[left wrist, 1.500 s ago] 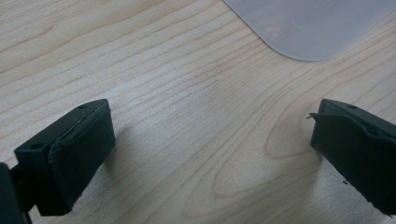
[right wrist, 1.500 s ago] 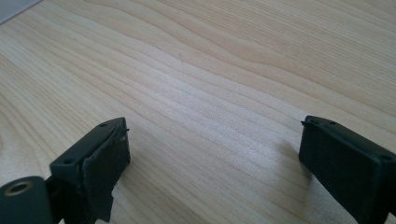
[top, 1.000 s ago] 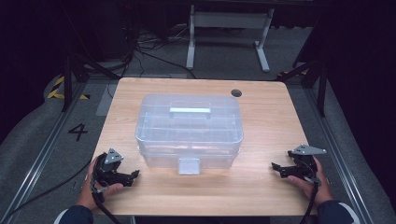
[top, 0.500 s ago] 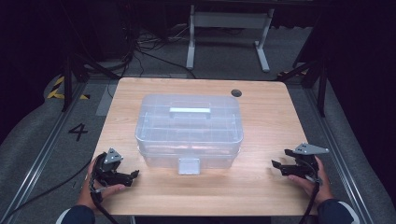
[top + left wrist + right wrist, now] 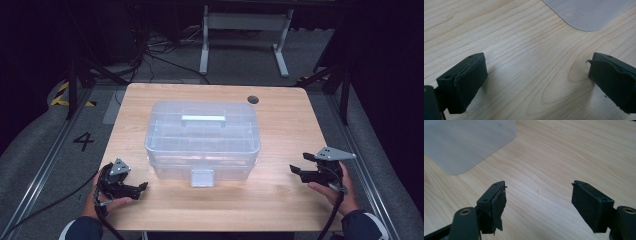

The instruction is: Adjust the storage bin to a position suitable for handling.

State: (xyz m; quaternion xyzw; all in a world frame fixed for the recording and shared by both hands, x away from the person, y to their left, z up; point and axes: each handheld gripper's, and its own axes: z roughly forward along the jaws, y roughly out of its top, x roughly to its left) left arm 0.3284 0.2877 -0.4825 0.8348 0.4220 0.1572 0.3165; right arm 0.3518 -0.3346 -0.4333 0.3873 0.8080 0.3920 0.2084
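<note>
The left gripper [image 5: 129, 187] sits at the near left of the table [image 5: 285, 200], its fingers [image 5: 465, 80] spread wide with nothing between them but bare wood; the clear plastic box [image 5: 202, 137] lies ahead of and to the right of those fingers, well apart from them, and in the left gripper view only a rounded corner of it [image 5: 589, 12] shows, beyond the fingertips and to the right; the box stands at the middle of the table between the two grippers, lid on, its handle [image 5: 203, 119] on top and its front latch [image 5: 202, 177] toward the person; the right gripper [image 5: 305, 169] is held at the near right, its fingers [image 5: 590, 203] having just been closing yet standing well apart, empty; the box lies to their left, apart from them, its corner [image 5: 466, 142] beyond and left of the fingertips.
</note>
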